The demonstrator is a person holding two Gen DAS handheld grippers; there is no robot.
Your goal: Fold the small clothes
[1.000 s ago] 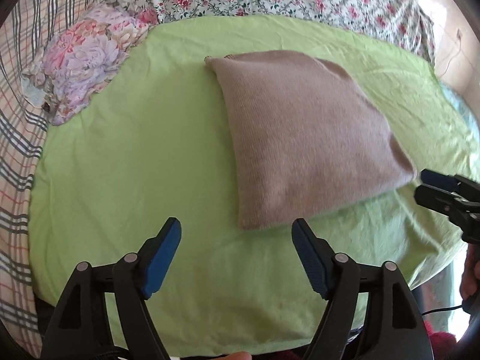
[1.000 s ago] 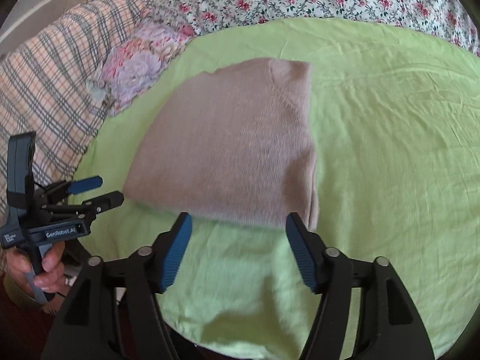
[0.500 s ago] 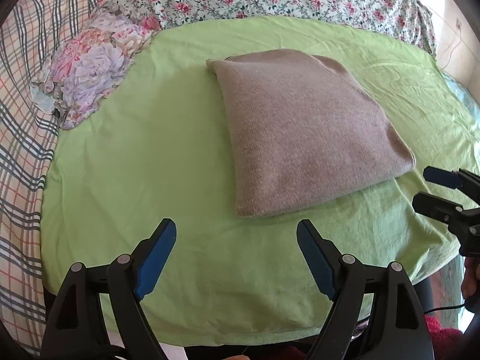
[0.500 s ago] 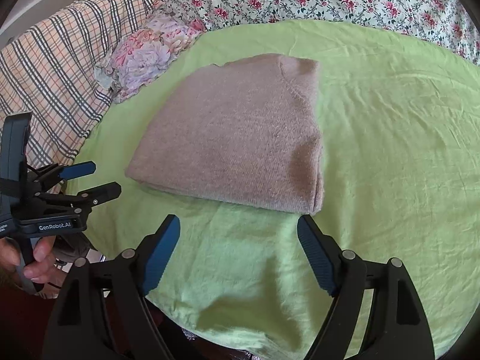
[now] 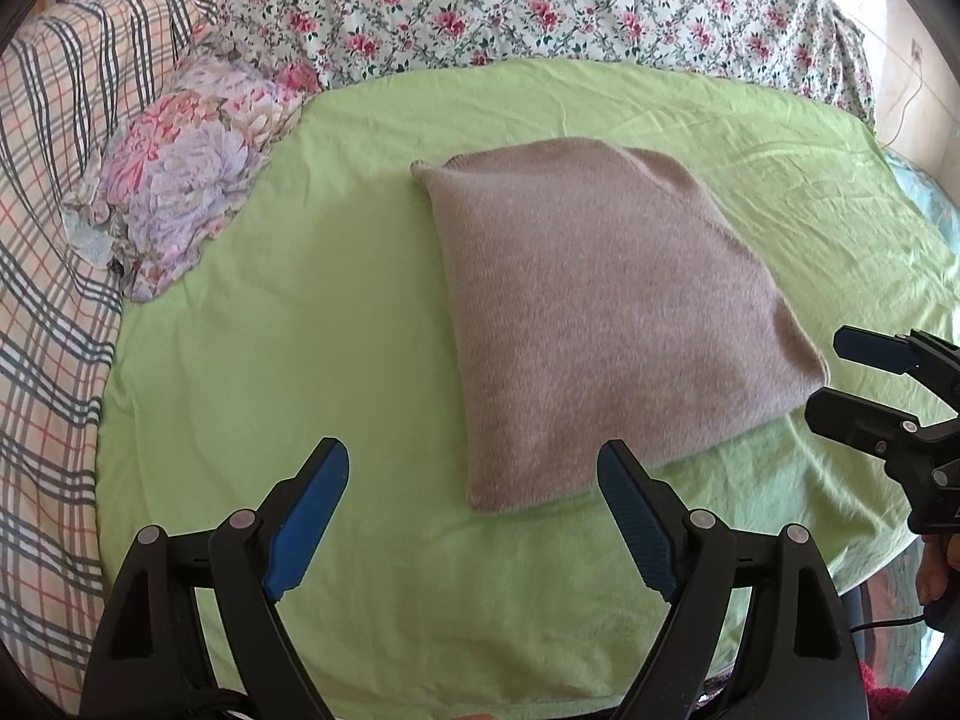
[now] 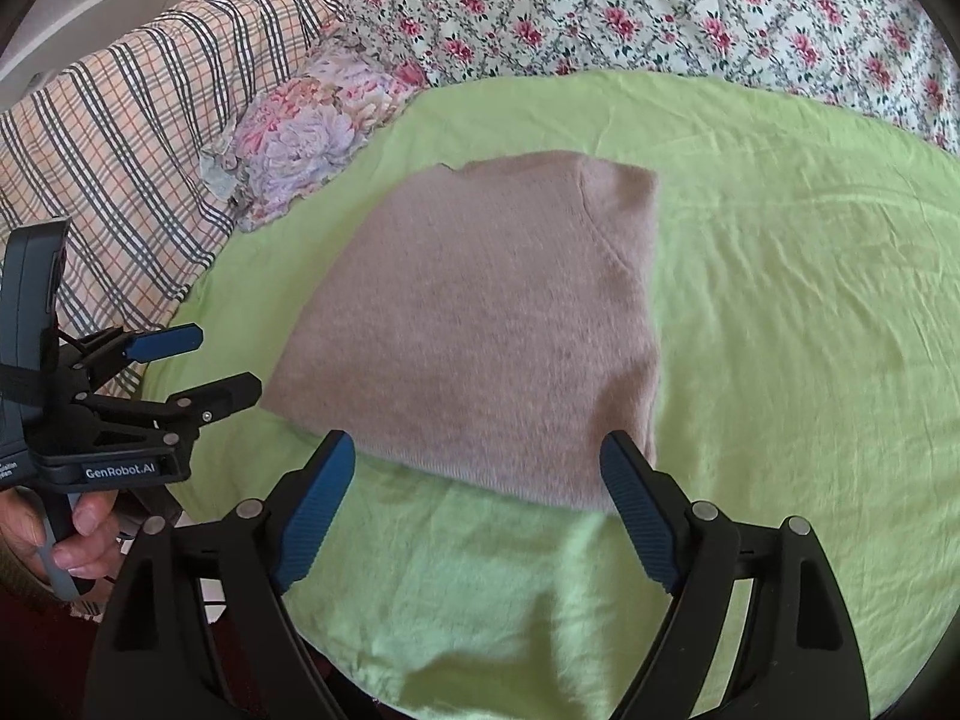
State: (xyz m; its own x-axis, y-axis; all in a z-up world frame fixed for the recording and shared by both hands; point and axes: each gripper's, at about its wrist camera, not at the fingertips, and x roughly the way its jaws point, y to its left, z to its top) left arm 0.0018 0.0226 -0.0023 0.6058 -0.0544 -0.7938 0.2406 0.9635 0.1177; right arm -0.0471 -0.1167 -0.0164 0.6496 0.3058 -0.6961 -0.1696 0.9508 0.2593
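Folded taupe sweater (image 5: 606,324) lies just ahead of both claws; left gripper (image 5: 474,516) and right gripper (image 6: 477,507) gape empty.

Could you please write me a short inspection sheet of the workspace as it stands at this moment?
Surface: green sheet, lightly creased.
Job's things: beige knit garment, folded flat on the sheet.
Clutter: floral cloth bundle at the sheet's edge.
Grippers: left gripper and right gripper both open, empty, off the garment.
Cables: thin cable against the far wall.
Surroundings: rose-print bedspread, plaid blanket.
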